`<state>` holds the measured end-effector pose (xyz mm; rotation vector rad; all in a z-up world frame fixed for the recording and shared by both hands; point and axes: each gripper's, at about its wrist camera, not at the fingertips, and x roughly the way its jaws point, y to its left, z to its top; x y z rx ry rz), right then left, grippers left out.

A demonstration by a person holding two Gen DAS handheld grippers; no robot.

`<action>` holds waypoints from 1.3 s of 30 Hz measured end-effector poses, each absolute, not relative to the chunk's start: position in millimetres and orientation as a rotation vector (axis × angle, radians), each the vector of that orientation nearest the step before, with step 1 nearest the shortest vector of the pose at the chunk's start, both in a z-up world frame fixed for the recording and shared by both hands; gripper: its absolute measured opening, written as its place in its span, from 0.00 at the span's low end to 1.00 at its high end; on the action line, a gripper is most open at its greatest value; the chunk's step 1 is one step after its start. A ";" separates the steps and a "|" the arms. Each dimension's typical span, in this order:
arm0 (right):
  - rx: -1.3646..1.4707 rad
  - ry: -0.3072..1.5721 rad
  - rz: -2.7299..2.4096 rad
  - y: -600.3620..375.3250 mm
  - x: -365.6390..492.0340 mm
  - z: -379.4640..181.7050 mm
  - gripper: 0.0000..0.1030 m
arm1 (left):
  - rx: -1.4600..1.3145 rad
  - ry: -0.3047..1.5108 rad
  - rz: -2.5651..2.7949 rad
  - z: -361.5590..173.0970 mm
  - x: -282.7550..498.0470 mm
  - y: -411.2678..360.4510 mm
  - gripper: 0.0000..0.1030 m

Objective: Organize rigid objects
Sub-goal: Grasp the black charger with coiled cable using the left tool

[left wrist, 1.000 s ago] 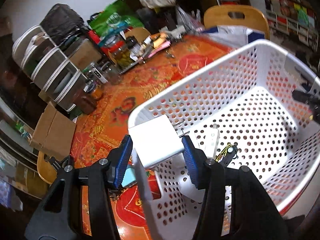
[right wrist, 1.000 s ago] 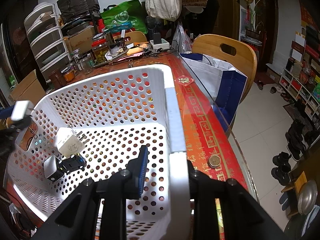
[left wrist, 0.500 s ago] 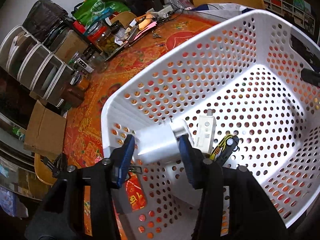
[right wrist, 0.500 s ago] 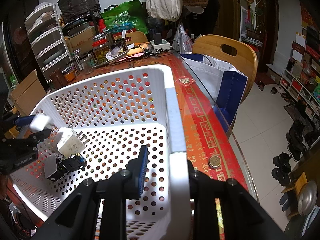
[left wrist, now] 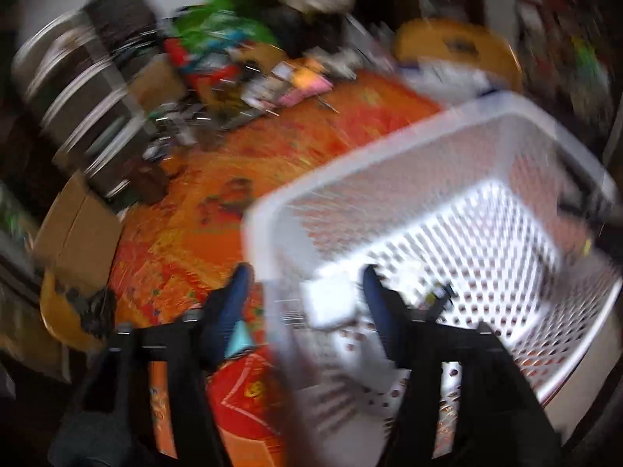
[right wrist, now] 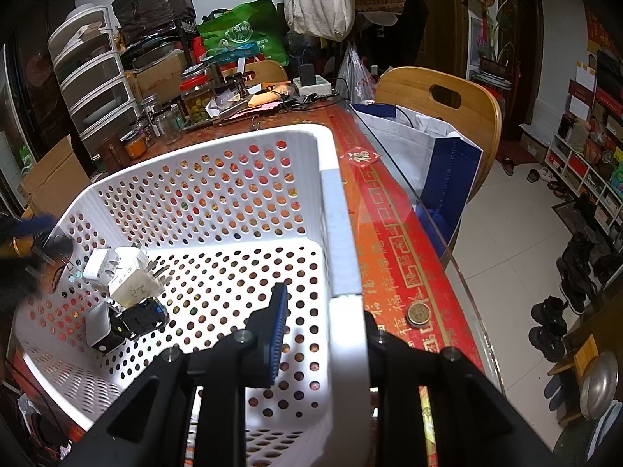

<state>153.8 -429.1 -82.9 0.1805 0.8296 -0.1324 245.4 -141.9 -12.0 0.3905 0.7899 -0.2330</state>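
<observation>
Here, the right gripper (right wrist: pixel 317 330) is clamped on the near-right rim of the white basket (right wrist: pixel 335 210), the left gripper (left wrist: pixel 303 295) gapes above the left rim, and white chargers (right wrist: pixel 124 276) lie inside at left.

Black right tool (right wrist: pixel 315 327), blue ribbed pads (right wrist: pixel 278 330), silver screws.

Only readable bits: a 福 character on the small red diamond sticker (right wrist: pixel 359 157), repeated along the red-and-gold tabletop runner (right wrist: pixel 393 260).

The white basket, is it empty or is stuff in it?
Not empty. The white basket holds white plug adapters and a black gadget in one corner.
</observation>
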 end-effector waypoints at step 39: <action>0.165 0.836 -0.165 -429.9 152.3 -83.9 0.23 | 0.156 0.989 0.011 -152.9 307.9 44.6 0.50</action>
